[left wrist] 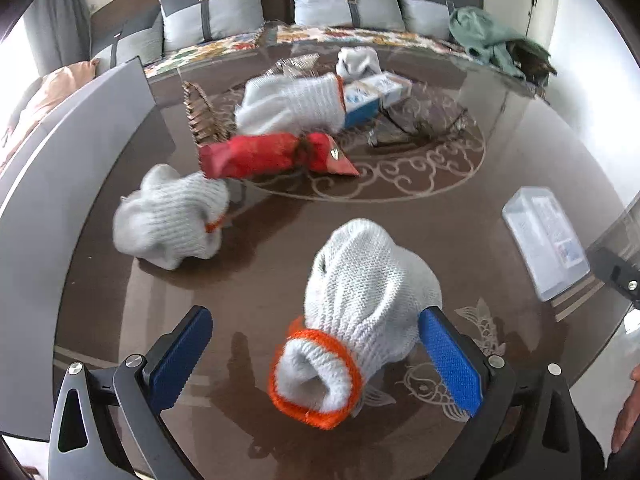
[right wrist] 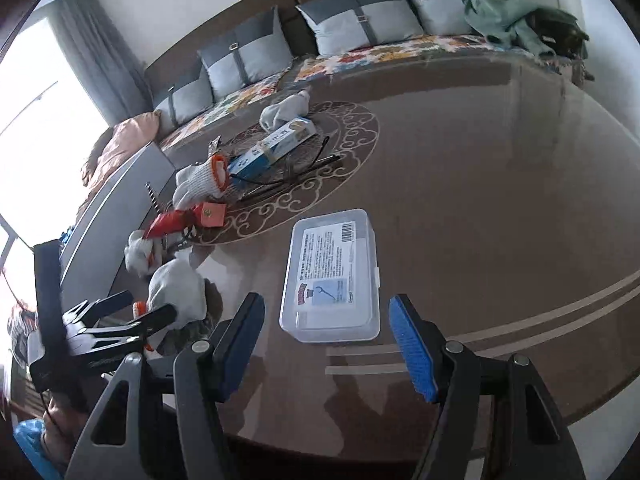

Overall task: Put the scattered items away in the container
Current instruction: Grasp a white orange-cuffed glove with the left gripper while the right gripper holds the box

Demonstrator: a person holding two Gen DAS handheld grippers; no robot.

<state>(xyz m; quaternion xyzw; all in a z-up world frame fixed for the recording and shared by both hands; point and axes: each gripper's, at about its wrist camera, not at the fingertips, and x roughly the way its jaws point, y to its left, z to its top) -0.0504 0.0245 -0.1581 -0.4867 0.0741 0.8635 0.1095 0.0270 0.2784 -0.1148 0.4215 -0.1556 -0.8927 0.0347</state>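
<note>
1. A white knit glove with an orange cuff (left wrist: 360, 320) lies near the table's (left wrist: 460, 200) near edge, between the spread fingers of the left gripper (left wrist: 316, 360).
2. The right gripper (right wrist: 328, 344) is also spread, holding nothing, just before a clear plastic box (right wrist: 332, 276).
3. A wire basket (right wrist: 280, 168) at the table's middle holds another glove (right wrist: 200, 180) and a blue-white carton (right wrist: 272, 148).

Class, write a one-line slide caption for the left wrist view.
Open left gripper straddles a white knitted glove on the brown table.
</note>
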